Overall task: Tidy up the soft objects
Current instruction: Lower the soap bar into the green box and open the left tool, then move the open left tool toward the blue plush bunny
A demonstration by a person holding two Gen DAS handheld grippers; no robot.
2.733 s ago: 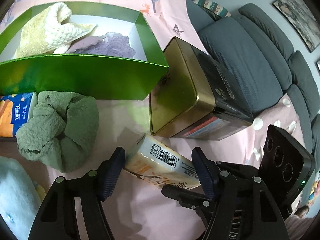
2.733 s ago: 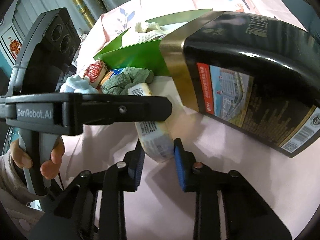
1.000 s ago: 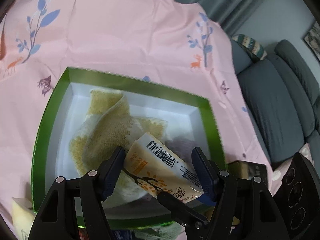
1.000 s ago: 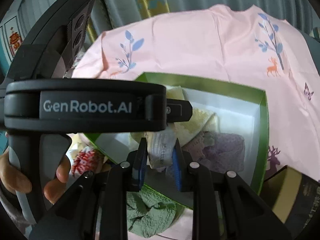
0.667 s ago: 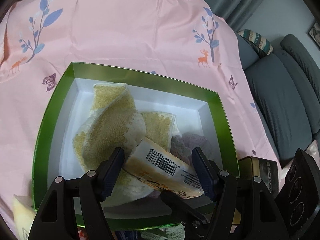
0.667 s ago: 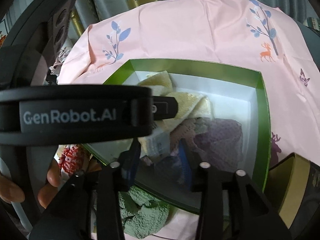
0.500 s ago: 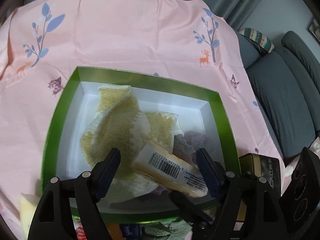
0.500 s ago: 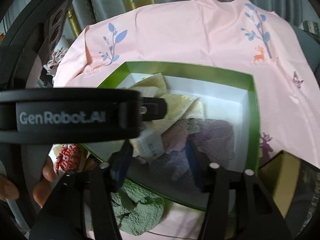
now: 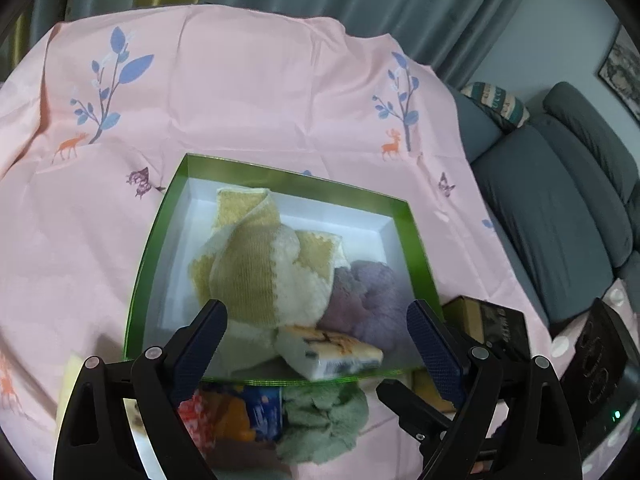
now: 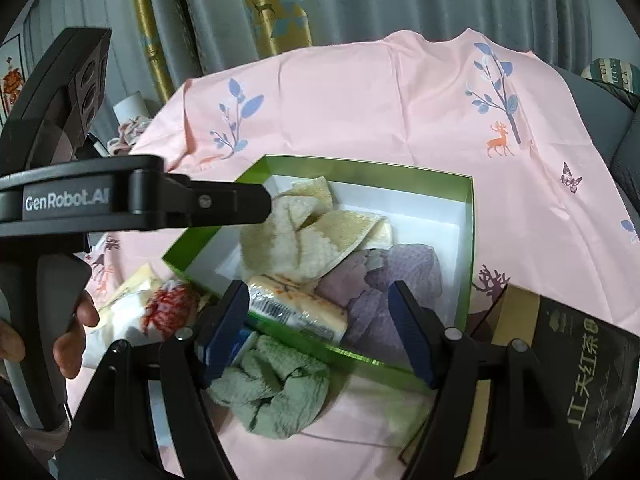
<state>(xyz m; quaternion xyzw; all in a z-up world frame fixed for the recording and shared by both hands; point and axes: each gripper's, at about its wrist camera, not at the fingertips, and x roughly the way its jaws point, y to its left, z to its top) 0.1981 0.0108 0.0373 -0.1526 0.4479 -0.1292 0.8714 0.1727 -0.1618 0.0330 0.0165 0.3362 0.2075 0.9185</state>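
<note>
A green box [image 9: 160, 220] [image 10: 466, 240] sits on the pink cloth. Inside lie a yellow and cream knit cloth [image 9: 256, 272] [image 10: 304, 236], a purple cloth [image 9: 368, 300] [image 10: 400, 276] and a tissue pack [image 9: 328, 354] [image 10: 296, 308] near the front wall. My left gripper [image 9: 316, 344] is open and empty above the box's front edge. My right gripper [image 10: 316, 328] is open and empty above the same edge. A green cloth [image 9: 320, 420] [image 10: 272, 384] lies on the table in front of the box.
More tissue packs [image 9: 232, 416] [image 10: 136, 312] lie left of the green cloth. A black and gold tin [image 9: 492, 328] [image 10: 568, 384] stands right of the box. A grey sofa [image 9: 560, 200] is at the right. Curtains [image 10: 360, 4] hang behind the table.
Both grippers opened and let go of the tissue pack, which now lies in the box at its front wall. Both grippers drew back a little.
</note>
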